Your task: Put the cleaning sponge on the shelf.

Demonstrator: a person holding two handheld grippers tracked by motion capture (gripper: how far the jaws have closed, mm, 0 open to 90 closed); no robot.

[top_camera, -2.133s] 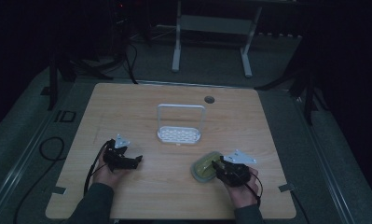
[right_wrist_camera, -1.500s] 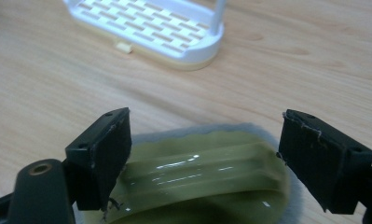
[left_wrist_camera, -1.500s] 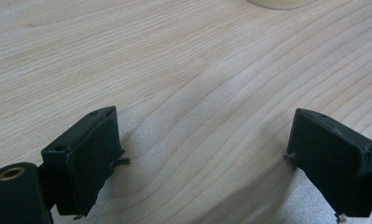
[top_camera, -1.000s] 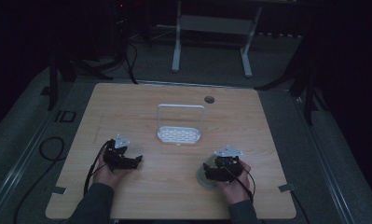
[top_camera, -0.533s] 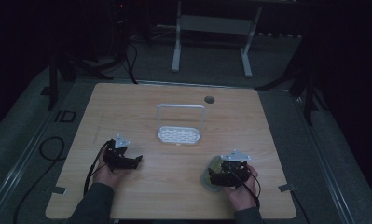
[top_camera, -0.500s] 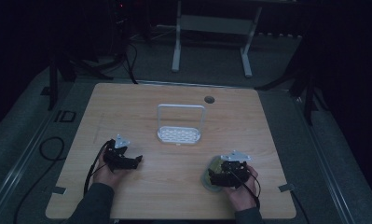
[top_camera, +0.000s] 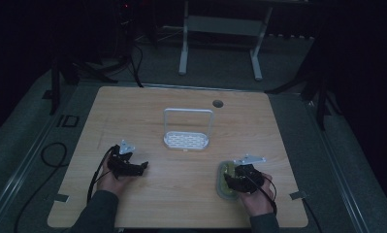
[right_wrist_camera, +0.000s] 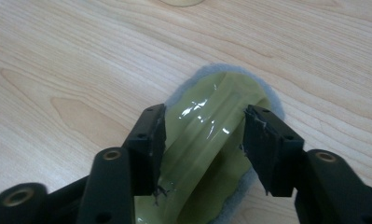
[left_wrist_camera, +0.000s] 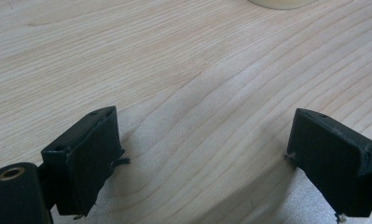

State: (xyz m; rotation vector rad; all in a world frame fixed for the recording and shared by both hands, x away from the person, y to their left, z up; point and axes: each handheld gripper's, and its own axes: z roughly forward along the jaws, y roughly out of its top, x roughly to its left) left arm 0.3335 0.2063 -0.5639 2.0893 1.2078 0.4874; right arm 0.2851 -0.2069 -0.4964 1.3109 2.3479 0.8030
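A yellow-green glossy pad (right_wrist_camera: 221, 93) with a grey fuzzy rim lies on the wooden table (top_camera: 181, 194) near its front right. My right gripper (right_wrist_camera: 204, 119) sits over it. Its jaws have just been closing, with the pad between them, and both pads now press on the pad's bulging middle. In the high view the right gripper (top_camera: 228, 182) covers most of the pad (top_camera: 222, 191). My left gripper (top_camera: 140, 167) rests at the front left, held by a hand. The left gripper (left_wrist_camera: 204, 126) stands open, with bare wood between its jaws.
A white wire rack (top_camera: 187, 131) with a perforated base stands in the middle of the table. A round hole (top_camera: 217, 103) lies behind it. Cables trail from both grippers toward the front edge. The floor around the table is dark.
The right gripper moved left over the pad, which had lain beside it, and its jaws narrowed around the pad. The left gripper has stayed put.
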